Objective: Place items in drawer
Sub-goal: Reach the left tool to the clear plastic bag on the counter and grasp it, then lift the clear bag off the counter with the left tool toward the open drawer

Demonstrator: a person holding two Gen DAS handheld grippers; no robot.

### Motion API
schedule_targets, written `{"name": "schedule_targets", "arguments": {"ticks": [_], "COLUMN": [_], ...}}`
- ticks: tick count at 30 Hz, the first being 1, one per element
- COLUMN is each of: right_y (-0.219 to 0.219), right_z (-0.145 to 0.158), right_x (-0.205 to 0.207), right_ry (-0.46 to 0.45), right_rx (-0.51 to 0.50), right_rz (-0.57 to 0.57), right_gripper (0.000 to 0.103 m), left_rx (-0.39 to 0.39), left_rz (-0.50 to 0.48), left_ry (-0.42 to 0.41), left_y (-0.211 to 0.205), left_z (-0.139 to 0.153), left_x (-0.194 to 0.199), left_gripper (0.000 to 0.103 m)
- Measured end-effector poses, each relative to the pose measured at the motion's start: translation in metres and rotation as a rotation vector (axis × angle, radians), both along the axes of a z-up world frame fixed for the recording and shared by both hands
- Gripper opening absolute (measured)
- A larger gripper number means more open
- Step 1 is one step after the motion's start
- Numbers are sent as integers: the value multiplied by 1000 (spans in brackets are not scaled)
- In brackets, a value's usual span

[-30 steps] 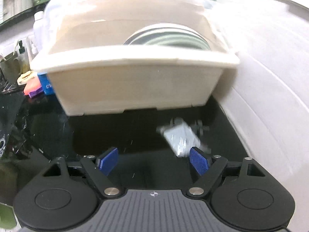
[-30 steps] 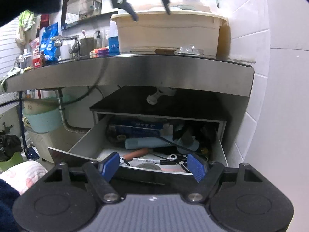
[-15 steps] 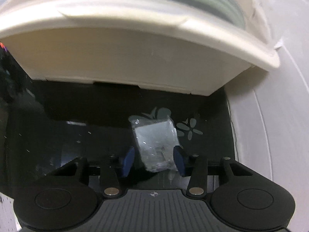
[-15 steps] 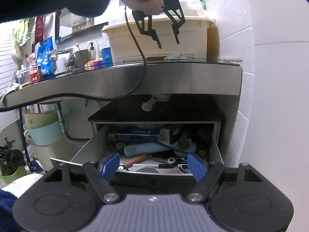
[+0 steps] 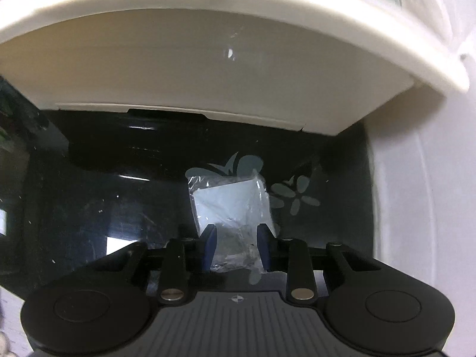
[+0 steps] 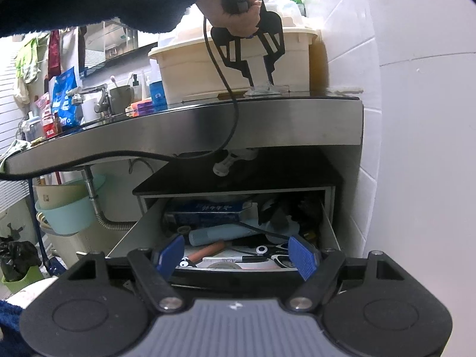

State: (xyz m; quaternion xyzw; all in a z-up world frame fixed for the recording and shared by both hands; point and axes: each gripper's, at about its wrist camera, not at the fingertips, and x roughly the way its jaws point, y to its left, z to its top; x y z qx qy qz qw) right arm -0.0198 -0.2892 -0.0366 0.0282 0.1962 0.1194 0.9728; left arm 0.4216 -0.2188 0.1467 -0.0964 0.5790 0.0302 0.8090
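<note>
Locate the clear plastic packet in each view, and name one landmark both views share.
Left wrist: clear plastic packet lies low and centre on the black countertop, between the left hand-held gripper fingers.
Right wrist: packet sits small, upper centre, on the counter edge under the left hand-held gripper.
Shared landmark: the cream plastic bin behind it.

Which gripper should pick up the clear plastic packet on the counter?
Left. The left gripper is down on the countertop with its fingers on either side of the clear plastic packet. The right gripper is open, low before the open drawer.
</note>
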Motion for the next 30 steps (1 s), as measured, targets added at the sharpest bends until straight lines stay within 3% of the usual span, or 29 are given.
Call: {"name": "schedule_targets", "arguments": {"ticks": [5, 10, 12, 22, 30], "right_y": [-1, -4, -4, 1, 12], "right_z": [-3, -4, -4, -2, 5], "right_x": [1, 1, -1, 2, 3], "right_ry": [11, 8, 2, 10, 7], "right_rx": [7, 10, 4, -2, -34], "right_rz": [-5, -21, -26, -14, 12], "right_gripper": [77, 77, 77, 77, 77], "left_rx": [79, 89, 86, 40, -3], "left_rz": [-47, -90, -105, -157, -216], "left_ry": [-49, -87, -94, -127, -162], "left_y": [-12, -13, -9, 41, 85], "left_z": [-3, -2, 1, 11, 19], "left_x": [-4, -10, -11, -27, -72], "left_gripper": [20, 15, 2, 1, 1]}}
